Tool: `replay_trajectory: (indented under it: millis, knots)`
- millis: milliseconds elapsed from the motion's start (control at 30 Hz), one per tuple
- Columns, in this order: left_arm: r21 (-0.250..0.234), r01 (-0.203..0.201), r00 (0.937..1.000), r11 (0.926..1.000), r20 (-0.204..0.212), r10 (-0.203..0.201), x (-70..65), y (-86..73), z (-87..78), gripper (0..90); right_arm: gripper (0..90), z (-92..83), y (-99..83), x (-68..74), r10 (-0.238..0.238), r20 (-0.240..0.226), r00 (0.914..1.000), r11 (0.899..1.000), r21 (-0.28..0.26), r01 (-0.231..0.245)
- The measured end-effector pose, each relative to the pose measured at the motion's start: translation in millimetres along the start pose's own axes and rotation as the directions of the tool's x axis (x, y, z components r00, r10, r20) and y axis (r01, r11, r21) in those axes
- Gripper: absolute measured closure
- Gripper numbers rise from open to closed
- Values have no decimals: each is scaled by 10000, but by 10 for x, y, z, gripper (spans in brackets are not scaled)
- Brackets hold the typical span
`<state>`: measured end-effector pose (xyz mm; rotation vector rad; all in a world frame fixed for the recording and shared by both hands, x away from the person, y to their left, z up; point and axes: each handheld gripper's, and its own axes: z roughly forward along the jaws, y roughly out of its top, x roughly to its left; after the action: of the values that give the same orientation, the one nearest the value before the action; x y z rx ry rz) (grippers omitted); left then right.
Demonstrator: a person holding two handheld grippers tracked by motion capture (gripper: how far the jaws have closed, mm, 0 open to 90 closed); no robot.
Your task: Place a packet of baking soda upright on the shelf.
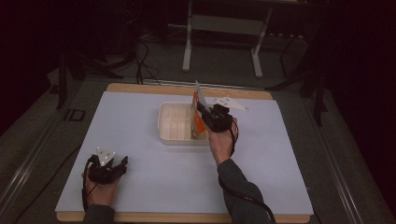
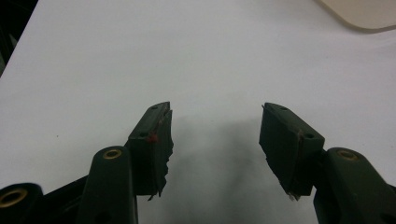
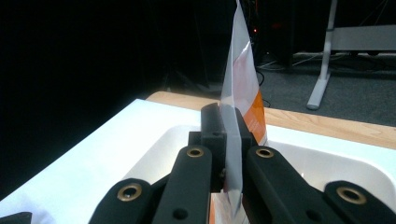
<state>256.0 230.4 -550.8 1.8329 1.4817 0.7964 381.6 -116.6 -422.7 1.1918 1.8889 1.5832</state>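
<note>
Tabletop [image 1: 140, 186] white, wood edge. Tray [image 1: 175, 137] white, shallow, near middle. Packet [image 3: 243, 88] thin, flat, orange-white, upright over tray. Right gripper [image 1: 204, 111] above tray, fingers [image 3: 211, 121] clamped on packet, forearm stretched forward. Left gripper [image 2: 215, 135] resting low at near left corner, fingers apart, nothing between.

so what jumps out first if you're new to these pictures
The right gripper, fingers shut on a thin orange-and-white packet, holds it upright over the shallow white plastic tray at the table's middle. The left gripper rests open near the front left corner, nothing between its fingers.
</note>
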Motion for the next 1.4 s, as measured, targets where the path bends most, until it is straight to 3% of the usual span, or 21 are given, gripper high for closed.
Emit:
replay_trajectory:
  millis: [467, 700, 933, 1100, 1400]
  knots:
    - [-6, 17, 10000, 10000, 12, -17, -2, -1, 0, 438, 900, 76, -57, 15, -296, 268, 9992, 9996, 45, 295]
    - [-12, 39, 10000, 10000, 31, -39, -1, -1, -1, 438, 900, 175, -140, 19, -201, 332, 9992, 9995, 248, 193]
    - [-10, 26, 10000, 10000, 17, -26, -4, -2, -1, 437, 900, 232, -134, 14, -451, 589, 9972, 9971, 634, 414]
    - [28, 20, 10000, 10000, 13, -20, -4, -1, 2, 438, 894, 267, -120, 4, -243, 559, 9981, 9956, 913, 191]
    - [-5, 27, 10000, 10000, 18, -27, -4, -2, 0, 437, 615, 227, -143, 39, -14, 611, 9981, 9957, 924, -42]
